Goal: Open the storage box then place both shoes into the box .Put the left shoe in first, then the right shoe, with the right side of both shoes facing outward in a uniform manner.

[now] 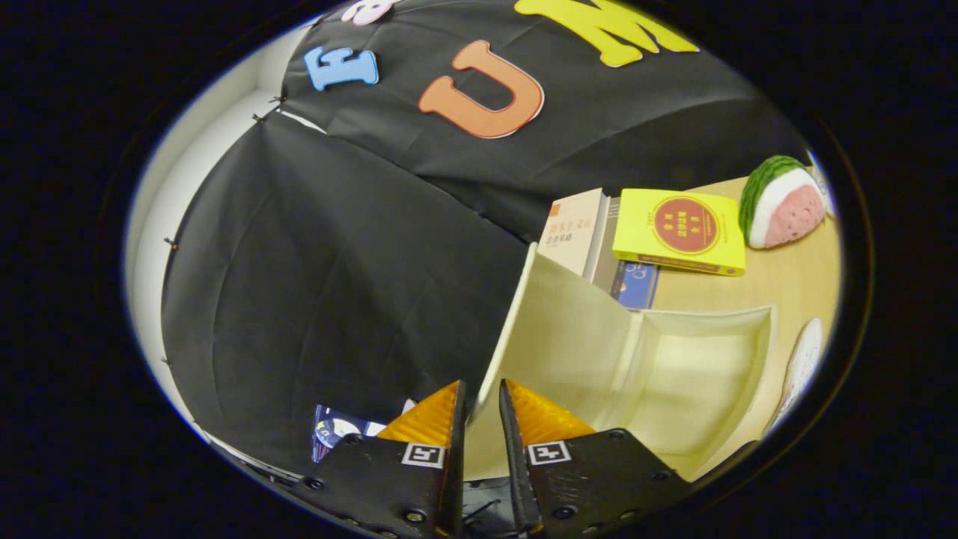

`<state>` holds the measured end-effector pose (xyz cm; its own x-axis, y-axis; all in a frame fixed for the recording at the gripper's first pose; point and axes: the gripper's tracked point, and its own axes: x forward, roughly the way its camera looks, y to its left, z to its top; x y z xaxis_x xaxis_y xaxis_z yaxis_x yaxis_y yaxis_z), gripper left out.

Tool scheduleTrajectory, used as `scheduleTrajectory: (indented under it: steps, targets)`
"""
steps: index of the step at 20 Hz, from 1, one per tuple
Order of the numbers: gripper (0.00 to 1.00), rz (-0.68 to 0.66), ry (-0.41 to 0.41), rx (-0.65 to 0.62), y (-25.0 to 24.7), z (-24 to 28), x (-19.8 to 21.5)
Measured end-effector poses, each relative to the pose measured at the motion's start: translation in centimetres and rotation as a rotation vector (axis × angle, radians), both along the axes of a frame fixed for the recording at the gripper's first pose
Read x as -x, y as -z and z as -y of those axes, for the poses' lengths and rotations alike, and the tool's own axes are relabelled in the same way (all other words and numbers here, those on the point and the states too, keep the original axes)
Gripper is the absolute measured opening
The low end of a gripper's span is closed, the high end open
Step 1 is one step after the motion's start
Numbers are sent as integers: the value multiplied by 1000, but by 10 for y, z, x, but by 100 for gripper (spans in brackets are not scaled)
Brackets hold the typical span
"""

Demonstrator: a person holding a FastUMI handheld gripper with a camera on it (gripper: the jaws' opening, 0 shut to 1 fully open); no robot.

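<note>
Gripper view: the gripper (483,408) has its two fingers drawn close together, a narrow gap left between them, and the thin edge of the storage box's raised lid (554,329) runs down into that gap — whether both fingers actually press on it cannot be told. The storage box (703,374) lies open just beyond the fingers, pale and bare inside, resting on the wooden table (793,277). Past the box, toward the table's back edge, a pale book (572,232) stands beside a yellow book (677,228) that lies on top of a blue book (636,284). A watermelon-slice toy (782,202) sits near the far corner — just beside the yellow book. A white plate (801,363) lies at the table's edge beside the box.
</note>
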<state>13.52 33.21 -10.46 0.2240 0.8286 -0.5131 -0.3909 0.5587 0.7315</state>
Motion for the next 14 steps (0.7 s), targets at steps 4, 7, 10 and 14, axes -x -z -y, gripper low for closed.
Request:
scheduleTrajectory:
  steps: [4,7,10,14]
  targets:
    - [56,9,-2,47,-3,-32,7]
    - [86,15,1,78,4,-29,11]
    - [96,27,28,108,12,1,13]
    - [95,46,65,159,25,68,7]
